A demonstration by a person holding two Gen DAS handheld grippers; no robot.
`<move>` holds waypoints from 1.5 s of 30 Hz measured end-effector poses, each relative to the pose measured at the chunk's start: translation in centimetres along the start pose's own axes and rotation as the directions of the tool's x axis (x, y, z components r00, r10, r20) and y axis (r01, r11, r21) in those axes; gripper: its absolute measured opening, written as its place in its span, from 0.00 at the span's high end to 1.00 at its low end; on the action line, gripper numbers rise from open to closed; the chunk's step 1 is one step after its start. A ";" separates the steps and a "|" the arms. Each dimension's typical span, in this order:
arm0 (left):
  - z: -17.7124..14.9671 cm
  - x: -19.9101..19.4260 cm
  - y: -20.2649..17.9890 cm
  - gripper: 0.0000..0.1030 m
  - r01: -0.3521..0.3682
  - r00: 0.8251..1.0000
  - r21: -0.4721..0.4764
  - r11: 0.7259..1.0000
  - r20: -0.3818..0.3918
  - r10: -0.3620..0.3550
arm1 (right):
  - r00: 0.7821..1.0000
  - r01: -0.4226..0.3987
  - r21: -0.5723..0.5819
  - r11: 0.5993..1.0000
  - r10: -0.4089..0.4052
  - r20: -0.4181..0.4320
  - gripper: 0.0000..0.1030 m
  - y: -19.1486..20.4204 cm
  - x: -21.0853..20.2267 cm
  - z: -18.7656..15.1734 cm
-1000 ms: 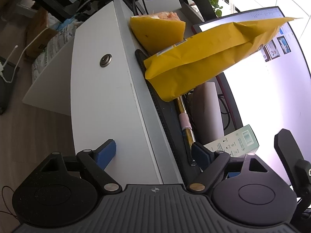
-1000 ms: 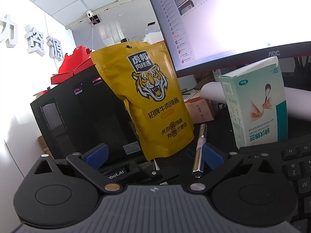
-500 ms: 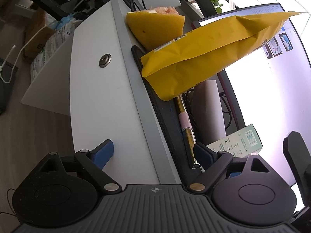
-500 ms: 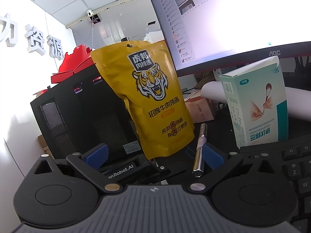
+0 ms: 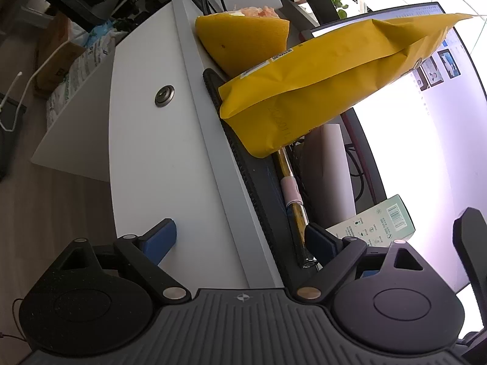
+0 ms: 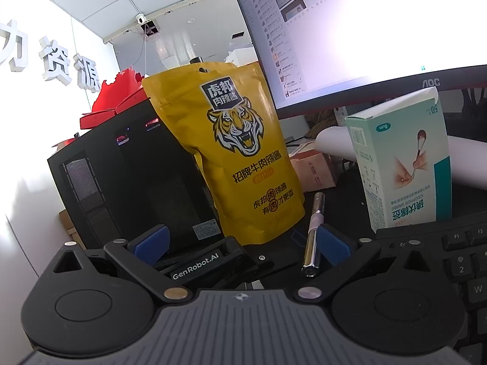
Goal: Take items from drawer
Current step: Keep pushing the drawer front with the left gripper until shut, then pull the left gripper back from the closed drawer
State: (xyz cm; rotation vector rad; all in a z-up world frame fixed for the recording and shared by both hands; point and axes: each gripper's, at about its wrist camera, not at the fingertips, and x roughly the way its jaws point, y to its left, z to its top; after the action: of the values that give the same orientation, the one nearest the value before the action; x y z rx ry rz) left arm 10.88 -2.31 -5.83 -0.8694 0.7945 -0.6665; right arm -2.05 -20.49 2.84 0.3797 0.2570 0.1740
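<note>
The white drawer front (image 5: 158, 158) with a round lock (image 5: 164, 95) is below the desk edge in the left wrist view. My left gripper (image 5: 240, 237) is open and empty, astride the desk edge. On the desk stand a yellow tiger pouch (image 6: 240, 158), also in the left wrist view (image 5: 322, 91), a gold pen (image 6: 313, 237) lying flat, and a teal swab box (image 6: 401, 161). My right gripper (image 6: 243, 243) is open and empty, just in front of the pouch and pen. The left gripper's body (image 6: 201, 261) shows between its fingers.
A lit monitor (image 6: 365, 30) stands behind the items. A black computer case (image 6: 127, 176) is at the left, a keyboard (image 6: 450, 258) at the right. A white paper roll (image 5: 325, 170) and a cut yellow fruit (image 5: 243, 39) lie on the desk.
The left gripper has shifted a little further along the desk edge toward the pen. The right gripper has barely moved.
</note>
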 end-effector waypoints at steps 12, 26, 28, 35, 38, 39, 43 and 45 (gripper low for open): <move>-0.4 0.2 -0.1 0.04 -0.039 0.999 0.017 0.999 -0.012 0.039 | 1.000 0.006 -0.001 1.000 -0.006 -0.007 0.00 0.1 0.1 0.0; -0.8 -3.4 -3.4 0.00 -0.334 0.937 0.159 0.929 0.163 0.309 | 1.000 0.009 -0.006 1.000 -0.010 -0.005 0.00 0.1 0.1 -0.1; -1.1 -4.0 -4.0 0.00 -0.361 0.926 0.191 0.913 0.186 0.327 | 1.000 0.010 -0.006 1.000 -0.010 -0.007 0.00 0.1 0.1 -0.1; -2.3 -6.9 -5.4 0.00 -0.434 0.891 0.307 0.847 0.287 0.352 | 1.000 0.004 -0.016 1.000 -0.005 -0.024 0.00 0.2 0.2 -0.2; -3.1 -8.6 -5.5 0.00 -0.472 0.872 0.371 0.799 0.327 0.363 | 1.000 0.002 -0.024 1.000 -0.002 -0.031 0.00 0.3 0.3 -0.2; -3.3 -9.1 -5.5 0.00 -0.492 0.861 0.383 0.782 0.348 0.371 | 0.999 0.001 -0.028 1.000 -0.002 -0.033 0.00 0.3 0.3 -0.3; -3.8 -10.6 -5.5 0.00 -0.529 0.828 0.382 0.758 0.429 0.361 | 0.999 0.005 -0.044 0.999 -0.006 -0.038 0.00 0.5 0.4 -0.3; -3.9 -10.7 -5.6 0.00 -0.548 0.807 0.384 0.743 0.476 0.349 | 0.999 0.010 -0.052 0.999 -0.012 -0.039 0.00 0.6 0.4 -0.4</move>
State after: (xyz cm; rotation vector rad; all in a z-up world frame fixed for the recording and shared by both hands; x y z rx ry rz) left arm 0.89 1.74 0.85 -0.2683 0.4163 -0.2228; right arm -1.89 -19.70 2.65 0.3240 0.2930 0.1773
